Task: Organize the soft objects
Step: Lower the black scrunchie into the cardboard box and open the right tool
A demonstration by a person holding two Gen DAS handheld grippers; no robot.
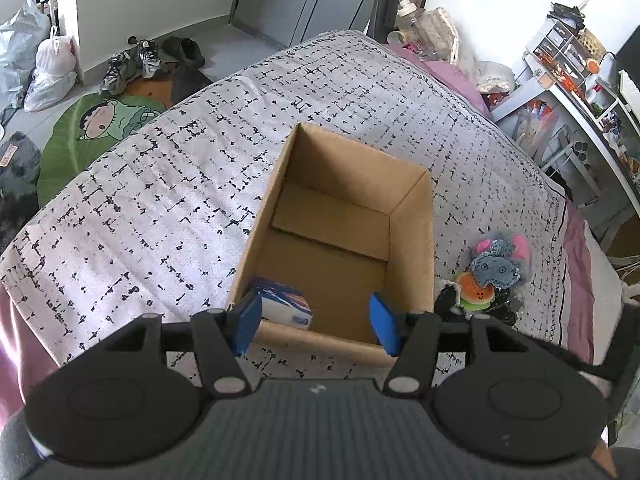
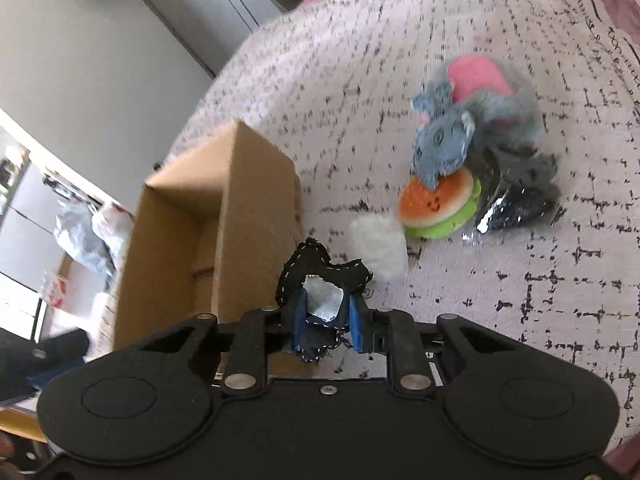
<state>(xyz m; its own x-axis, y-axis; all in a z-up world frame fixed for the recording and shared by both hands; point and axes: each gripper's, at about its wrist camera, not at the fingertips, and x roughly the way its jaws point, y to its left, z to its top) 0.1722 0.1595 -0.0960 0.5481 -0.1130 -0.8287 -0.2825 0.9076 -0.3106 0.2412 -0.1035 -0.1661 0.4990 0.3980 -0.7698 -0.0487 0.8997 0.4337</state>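
An open cardboard box (image 1: 412,240) stands on the patterned bedspread (image 1: 160,184). A small blue and white packet (image 1: 284,304) lies in its near left corner. My left gripper (image 1: 316,320) is open and empty above the box's near edge. My right gripper (image 2: 328,320) is shut on a dark stitched fabric piece with a white patch (image 2: 320,276), just right of the box (image 2: 256,208). A grey plush mouse with pink ears (image 2: 460,136), an orange and green burger plush (image 2: 436,204), a white fluffy piece (image 2: 380,252) and a dark sparkly bag (image 2: 516,196) lie in a pile to the right.
The plush pile also shows in the left wrist view (image 1: 496,268), right of the box. Beyond the bed's far edge, shoes (image 1: 132,64), plastic bags (image 1: 52,68) and a green cartoon mat (image 1: 88,132) lie on the floor. Cluttered shelves (image 1: 568,72) stand at the right.
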